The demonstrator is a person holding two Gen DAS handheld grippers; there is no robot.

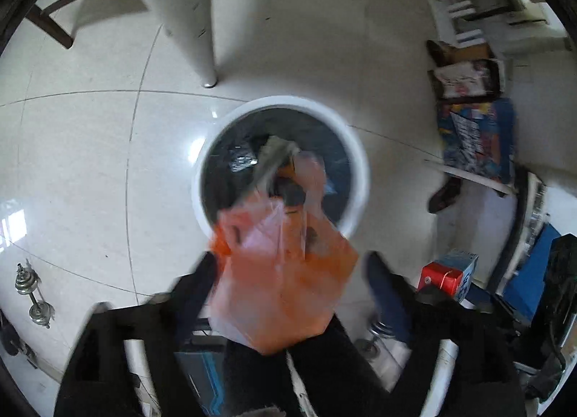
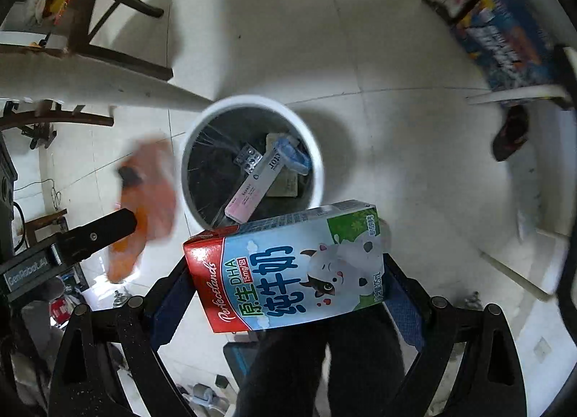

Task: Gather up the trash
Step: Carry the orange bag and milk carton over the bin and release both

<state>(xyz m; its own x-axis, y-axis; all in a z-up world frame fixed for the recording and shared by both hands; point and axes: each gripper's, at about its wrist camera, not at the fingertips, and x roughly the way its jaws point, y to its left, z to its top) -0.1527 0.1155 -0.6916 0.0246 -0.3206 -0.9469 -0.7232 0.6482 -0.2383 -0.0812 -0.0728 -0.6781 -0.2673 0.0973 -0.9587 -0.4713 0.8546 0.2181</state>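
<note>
An orange plastic bag (image 1: 281, 283) hangs between the spread fingers of my left gripper (image 1: 292, 273), blurred by motion, above the near rim of a white round trash bin (image 1: 360, 172) with a black liner. The fingers do not touch the bag; the jaws look open. The bag (image 2: 151, 200) also shows in the right wrist view, left of the bin (image 2: 317, 161). My right gripper (image 2: 285, 273) is shut on a blue and red milk carton (image 2: 288, 265), held just near the bin's rim. Inside the bin lie a long box (image 2: 252, 186), a blister pack and wrappers.
White table legs (image 1: 202, 20) stand behind the bin. Wooden chairs (image 2: 108, 20) are at the left. Boxes and a blue printed pack (image 1: 476, 143) lie on the right, with a dark shoe (image 2: 510, 132). A dumbbell (image 1: 34, 294) lies on the tiled floor at the left.
</note>
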